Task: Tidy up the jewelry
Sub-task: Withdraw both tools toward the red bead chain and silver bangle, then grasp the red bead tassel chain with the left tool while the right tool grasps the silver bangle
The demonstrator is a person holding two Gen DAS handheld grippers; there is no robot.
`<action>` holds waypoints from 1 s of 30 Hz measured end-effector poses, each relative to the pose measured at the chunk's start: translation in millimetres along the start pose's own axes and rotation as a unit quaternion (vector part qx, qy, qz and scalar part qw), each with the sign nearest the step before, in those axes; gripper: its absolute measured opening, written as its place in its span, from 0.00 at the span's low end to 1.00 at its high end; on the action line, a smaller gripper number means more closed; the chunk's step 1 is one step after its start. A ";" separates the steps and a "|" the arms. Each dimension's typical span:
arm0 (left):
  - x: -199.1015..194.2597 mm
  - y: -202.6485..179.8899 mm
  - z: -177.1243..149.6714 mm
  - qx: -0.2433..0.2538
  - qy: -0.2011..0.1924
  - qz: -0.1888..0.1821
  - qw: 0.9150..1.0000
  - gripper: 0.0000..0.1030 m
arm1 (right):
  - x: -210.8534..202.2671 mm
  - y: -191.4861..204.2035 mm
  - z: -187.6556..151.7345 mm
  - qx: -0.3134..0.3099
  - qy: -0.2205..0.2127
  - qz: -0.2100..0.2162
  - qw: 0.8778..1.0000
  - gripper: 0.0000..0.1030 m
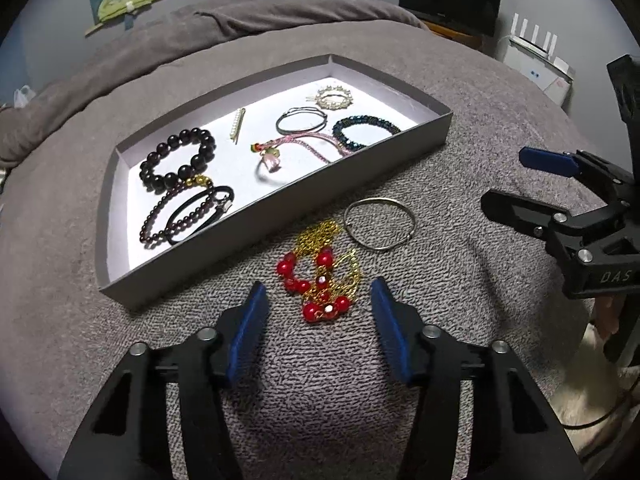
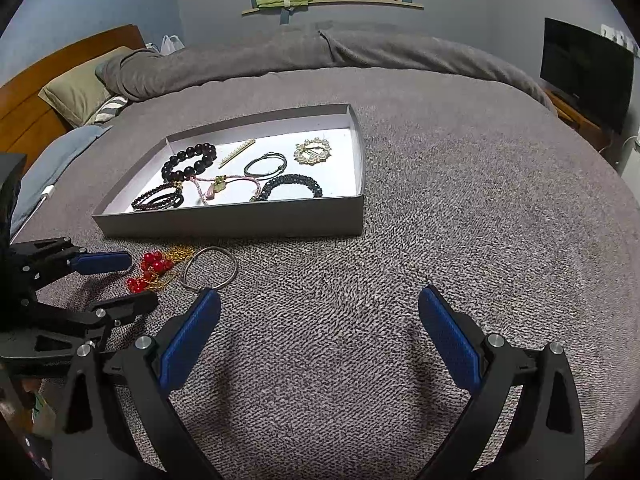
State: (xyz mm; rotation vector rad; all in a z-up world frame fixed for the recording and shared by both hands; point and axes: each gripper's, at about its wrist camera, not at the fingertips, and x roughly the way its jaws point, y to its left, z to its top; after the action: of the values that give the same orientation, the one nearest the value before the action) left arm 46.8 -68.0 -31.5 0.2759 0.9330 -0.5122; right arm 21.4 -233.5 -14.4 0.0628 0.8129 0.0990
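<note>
A shallow grey box [image 1: 280, 200] [image 2: 240, 222] lies on the grey bed cover and holds several bracelets, hair ties and clips. In front of it lie a gold chain with red beads [image 1: 320, 276] [image 2: 154, 270] and a thin metal bangle [image 1: 379, 222] [image 2: 210, 268]. My left gripper [image 1: 318, 300] [image 2: 118, 280] is open, its blue pads on either side of the red-bead chain, just above the cover. My right gripper [image 2: 320, 312] [image 1: 504, 180] is open and empty, to the right of the bangle.
The bed's rumpled grey duvet [image 2: 320, 52] and pillows [image 2: 76, 92] lie behind the box. A dark screen [image 2: 586, 72] stands on a wooden unit at the right. A wall shelf [image 2: 332, 4] holds clothes.
</note>
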 end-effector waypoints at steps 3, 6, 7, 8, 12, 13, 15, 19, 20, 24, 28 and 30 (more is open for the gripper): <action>-0.3 0.6 2.5 -0.003 -0.005 -0.004 1.000 0.47 | 0.6 0.2 0.0 0.000 0.001 0.002 1.000 0.95; 0.3 2.6 6.0 -0.012 -0.007 -0.014 1.000 0.40 | 1.7 0.6 0.3 -0.001 0.001 0.003 1.000 0.95; 1.3 3.4 7.2 -0.016 -0.007 -0.016 1.000 0.37 | 1.9 0.3 0.3 -0.002 0.001 0.002 1.000 0.95; 2.3 3.9 7.9 -0.017 -0.007 -0.015 1.000 0.36 | 1.9 0.1 0.1 -0.002 0.001 0.002 1.000 0.95; 6.9 5.3 10.5 -0.019 -0.006 -0.012 1.000 0.29 | 1.7 0.6 -0.4 -0.002 0.002 0.006 1.000 0.95; 7.8 5.5 10.7 -0.019 -0.004 -0.009 1.000 0.25 | 2.0 1.7 -0.5 -0.003 0.002 0.007 1.000 0.95; 9.2 6.6 9.8 -0.017 0.001 -0.005 1.000 0.19 | 3.6 4.9 -0.2 -0.008 0.003 0.009 1.000 0.95; 3.9 11.2 5.4 -0.015 -0.001 -0.005 1.000 0.11 | 6.9 12.0 -1.2 -0.015 0.006 0.012 1.000 0.95; 1.9 13.0 4.1 -0.017 -0.001 -0.006 1.000 0.10 | 7.8 14.2 -1.5 -0.016 0.007 0.014 1.000 0.95; -5.7 20.2 -1.9 -0.016 -0.001 -0.003 1.000 0.10 | 11.3 26.3 -1.2 -0.023 0.010 0.033 0.999 0.95; -12.2 29.4 -6.6 -0.021 -0.001 0.000 1.000 0.10 | 19.2 44.3 0.0 -0.045 0.015 0.049 0.998 0.93; -13.2 33.9 -8.7 -0.024 0.001 0.002 1.000 0.10 | 24.4 51.7 0.9 -0.055 0.020 0.052 0.997 0.87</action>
State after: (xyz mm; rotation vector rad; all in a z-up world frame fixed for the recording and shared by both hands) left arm 52.4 -31.4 -25.4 0.2345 0.9448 -0.4845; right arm 35.4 -179.4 -26.5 -0.0001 0.8426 0.2434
